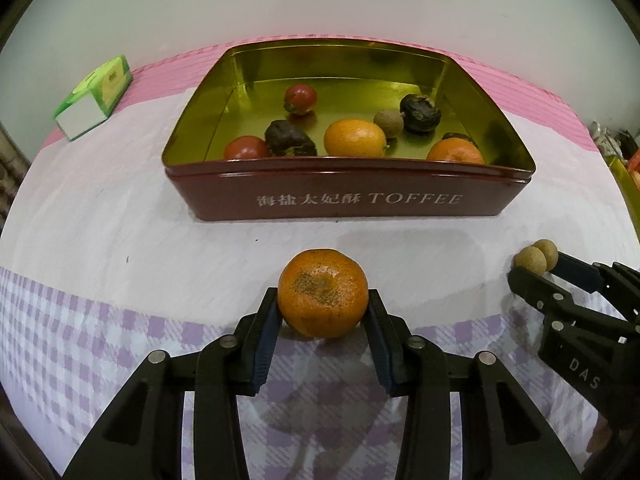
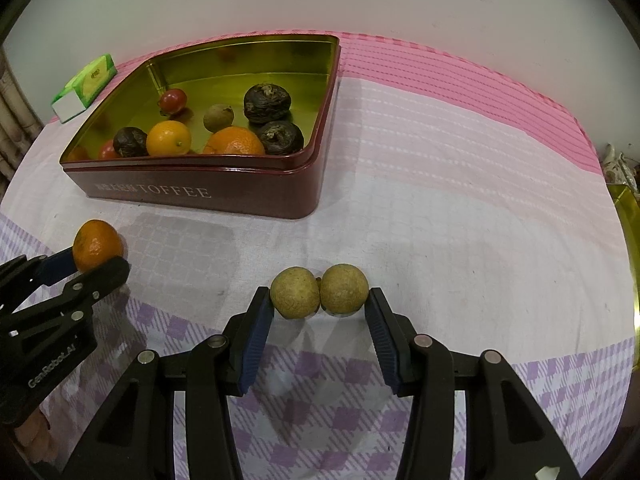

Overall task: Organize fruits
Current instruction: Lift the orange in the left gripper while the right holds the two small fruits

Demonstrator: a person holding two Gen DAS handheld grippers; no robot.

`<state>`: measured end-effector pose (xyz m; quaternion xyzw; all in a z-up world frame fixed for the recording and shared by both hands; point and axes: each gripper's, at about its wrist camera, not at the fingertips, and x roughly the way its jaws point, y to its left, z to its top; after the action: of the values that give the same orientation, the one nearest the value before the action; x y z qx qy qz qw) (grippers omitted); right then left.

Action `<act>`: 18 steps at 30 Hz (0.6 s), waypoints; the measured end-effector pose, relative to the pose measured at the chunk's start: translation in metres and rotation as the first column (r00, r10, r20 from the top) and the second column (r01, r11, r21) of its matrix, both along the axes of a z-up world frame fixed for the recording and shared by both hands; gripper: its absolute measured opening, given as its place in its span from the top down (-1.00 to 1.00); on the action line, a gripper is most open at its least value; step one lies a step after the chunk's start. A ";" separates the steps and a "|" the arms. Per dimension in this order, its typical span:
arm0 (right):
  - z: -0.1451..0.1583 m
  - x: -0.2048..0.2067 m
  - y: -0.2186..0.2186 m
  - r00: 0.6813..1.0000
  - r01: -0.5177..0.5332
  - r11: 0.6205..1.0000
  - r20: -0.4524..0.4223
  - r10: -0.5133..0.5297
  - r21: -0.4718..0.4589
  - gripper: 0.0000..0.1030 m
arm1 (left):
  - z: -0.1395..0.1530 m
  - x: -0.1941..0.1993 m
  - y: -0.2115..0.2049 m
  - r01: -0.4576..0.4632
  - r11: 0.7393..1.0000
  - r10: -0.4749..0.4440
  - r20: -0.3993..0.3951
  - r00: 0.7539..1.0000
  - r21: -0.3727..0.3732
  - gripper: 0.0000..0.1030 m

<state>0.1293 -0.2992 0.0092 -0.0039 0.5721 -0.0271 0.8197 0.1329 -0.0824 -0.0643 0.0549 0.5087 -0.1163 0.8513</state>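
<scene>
Cataloguing, left to right: items on a cloth-covered surface, both wrist views.
Green box (image 1: 95,95): green-and-white carton at 10 o'clock in the left wrist view, lying on the pink stripe of the cloth, well apart from the tin.
Toffee tin (image 1: 352,200): dark red outside, gold inside, lid off, at 12 o'clock; lettered "TOFFEE" on the near wall.
Tin contents: two red tomatoes (image 1: 301,98), three dark wrinkled fruits (image 2: 267,103), one small brown longan (image 1: 389,123), two oranges (image 1: 354,138).
Left gripper (image 1: 323,312): fingers pinching a mandarin (image 1: 323,293), one pad touching each side; the fruit sits low over the cloth, at 6 o'clock from the tin. Whether it rests on the cloth cannot be told.
Right gripper (image 2: 319,300): jaws spread to either side of a pair of longans (image 2: 319,291); left pad touching the left fruit, right pad at or just beside the right fruit, contact not certain.
Pair of longans: tan, round, touching each other, on the cloth at 5 o'clock from the tin.
Cloth (image 2: 460,208): pink stripes at the far edge, pale white-pink in the middle, lilac check nearest the grippers.
Room: plain pale wall (image 1: 320,0) behind the surface.
Gold edge (image 2: 628,248): part of a gold-coloured object at 3 o'clock in the right wrist view, mostly out of sight.
</scene>
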 end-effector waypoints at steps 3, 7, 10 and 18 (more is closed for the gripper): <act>0.000 0.001 0.000 1.000 0.004 1.000 -0.004 -0.004 -0.001 0.13 | 0.000 -0.003 0.003 -0.005 1.000 0.005 0.004 1.000 0.001 0.18; 0.000 0.000 0.001 1.000 0.005 1.000 -0.010 -0.005 -0.001 0.13 | 0.000 -0.006 0.008 -0.010 1.000 0.010 0.008 1.000 0.000 0.18; 0.000 -0.002 0.002 1.000 0.007 1.000 -0.014 -0.007 -0.002 0.13 | 0.000 -0.009 0.009 -0.013 1.000 0.013 0.009 1.000 0.001 0.18; 0.001 -0.005 0.003 1.000 0.009 1.000 -0.025 -0.010 -0.006 0.13 | -0.001 -0.013 0.013 -0.022 1.000 0.022 0.013 1.000 -0.003 0.18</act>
<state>0.1241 -0.2964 0.0103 -0.0040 0.5824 -0.0327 0.8123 0.1196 -0.0693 -0.0651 0.0490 0.5037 -0.1072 0.8558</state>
